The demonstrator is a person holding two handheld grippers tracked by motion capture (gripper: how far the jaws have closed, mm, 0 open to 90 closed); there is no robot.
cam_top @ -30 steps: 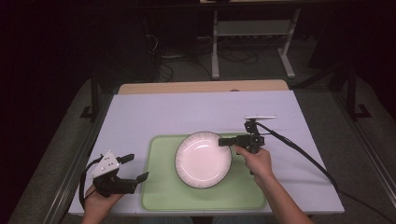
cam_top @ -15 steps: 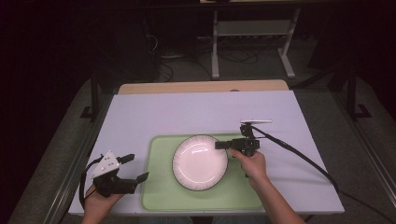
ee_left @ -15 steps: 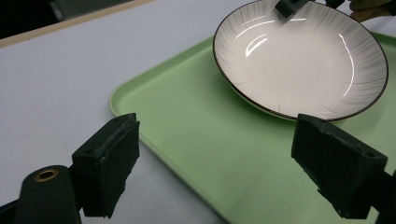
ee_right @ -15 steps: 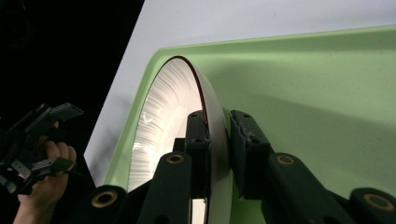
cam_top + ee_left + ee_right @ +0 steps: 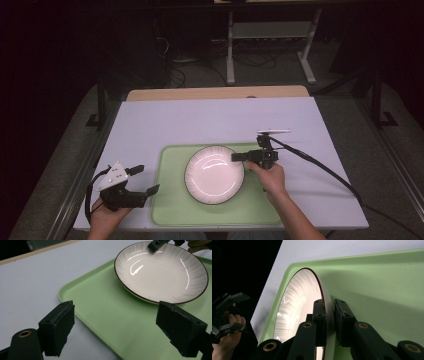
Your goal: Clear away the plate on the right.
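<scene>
1. White table (image 5: 200, 120) carries a green tray (image 5: 172, 200) at its near edge.
2. My right gripper (image 5: 239, 157) clamps the plate (image 5: 214, 175) rim, ready to shift it.
3. My left gripper (image 5: 147, 180) waits open, near-left corner.

One plate (image 5: 214, 174); one green tray (image 5: 170, 210); two tools, left (image 5: 148, 181) and right (image 5: 235, 157).

We find the plate (image 5: 214, 174) on the tray (image 5: 172, 210) at table (image 5: 200, 120) centre, the right gripper (image 5: 236, 157) at its 2 o'clock rim, the left gripper (image 5: 145, 179) at 9 o'clock.
</scene>
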